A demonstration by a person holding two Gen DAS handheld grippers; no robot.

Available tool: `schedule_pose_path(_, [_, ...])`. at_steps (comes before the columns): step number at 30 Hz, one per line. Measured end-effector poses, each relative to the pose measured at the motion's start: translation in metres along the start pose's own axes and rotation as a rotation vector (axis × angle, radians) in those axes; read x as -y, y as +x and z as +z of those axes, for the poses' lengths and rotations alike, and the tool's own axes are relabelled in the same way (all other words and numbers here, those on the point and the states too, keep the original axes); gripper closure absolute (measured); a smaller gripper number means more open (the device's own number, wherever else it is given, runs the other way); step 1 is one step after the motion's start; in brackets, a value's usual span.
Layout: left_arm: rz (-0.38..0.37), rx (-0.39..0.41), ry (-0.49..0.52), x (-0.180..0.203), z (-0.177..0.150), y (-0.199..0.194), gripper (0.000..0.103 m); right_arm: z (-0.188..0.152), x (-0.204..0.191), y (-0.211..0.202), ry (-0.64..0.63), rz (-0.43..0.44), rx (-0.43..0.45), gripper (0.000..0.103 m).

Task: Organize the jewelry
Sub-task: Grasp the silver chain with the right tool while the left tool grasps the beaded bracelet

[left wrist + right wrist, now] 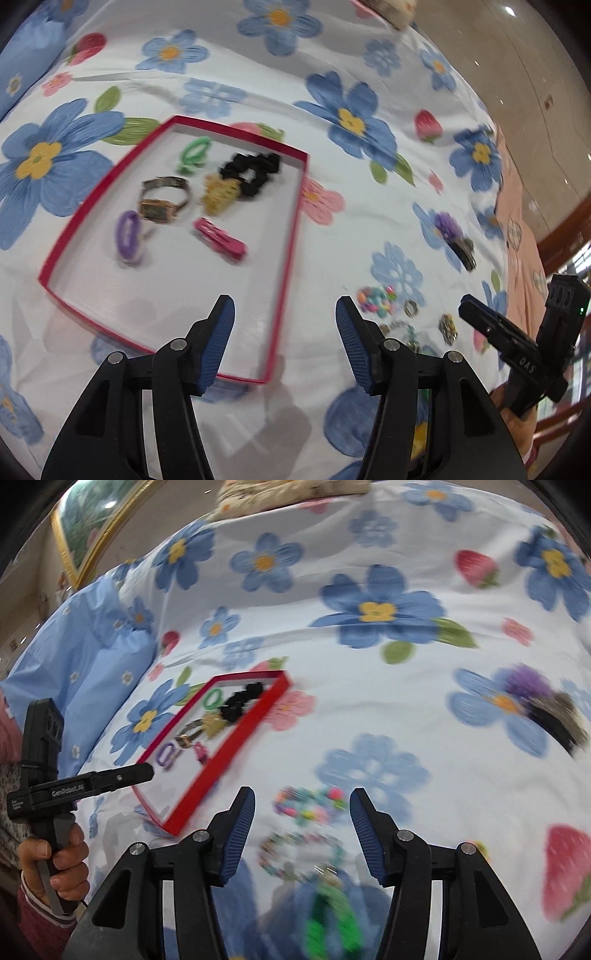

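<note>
I count one shallow red-rimmed cardboard tray (284,236) holding six pieces: one gold square-faced wristwatch (162,201), one black scrunchie (253,173), one yellow claw clip (219,192), one green clip (192,153), one purple snap clip (129,236) and one pink clip (219,240). Outside it I see two multicoloured bead bracelets (308,805), and what looks like one purple-and-black hair clip (452,236) through the blur.

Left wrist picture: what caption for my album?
Open left gripper hovers by a red-rimmed cardboard tray holding a gold square-faced watch and colourful hair clips.
</note>
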State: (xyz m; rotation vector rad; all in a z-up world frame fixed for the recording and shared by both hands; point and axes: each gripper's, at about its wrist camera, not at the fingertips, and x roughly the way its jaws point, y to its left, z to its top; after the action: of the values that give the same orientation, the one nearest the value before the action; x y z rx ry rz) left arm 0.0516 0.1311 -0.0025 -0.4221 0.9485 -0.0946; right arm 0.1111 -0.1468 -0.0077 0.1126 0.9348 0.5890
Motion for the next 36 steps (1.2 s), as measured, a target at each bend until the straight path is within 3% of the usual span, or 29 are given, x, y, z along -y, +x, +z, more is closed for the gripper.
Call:
schedule_pose_path(12, [-0.022, -0.074, 0.111, 0.049, -0.022, 0.025, 0.047, -0.034, 0.054, -0.042, 0.069, -0.107, 0.031, 0.047])
schedule_pose_path(25, [-0.020, -0.148, 0.189, 0.078, -0.032, 0.053, 0.047, -0.051, 0.071, -0.037, 0.065, -0.159, 0.006, 0.049])
schedule_pose_path(27, [-0.019, -0.156, 0.201, 0.082, -0.034, 0.057, 0.047, -0.051, 0.073, -0.032, 0.062, -0.165, -0.003, 0.052])
schedule_pose_path(31, [-0.019, -0.180, 0.227, 0.090, -0.037, 0.067, 0.047, -0.050, 0.078, -0.023, 0.067, -0.174, -0.023, 0.068])
schedule_pose_path(36, [-0.018, -0.206, 0.257, 0.097, -0.039, 0.080, 0.047, -0.046, 0.083, -0.012, 0.059, -0.189, -0.037, 0.071])
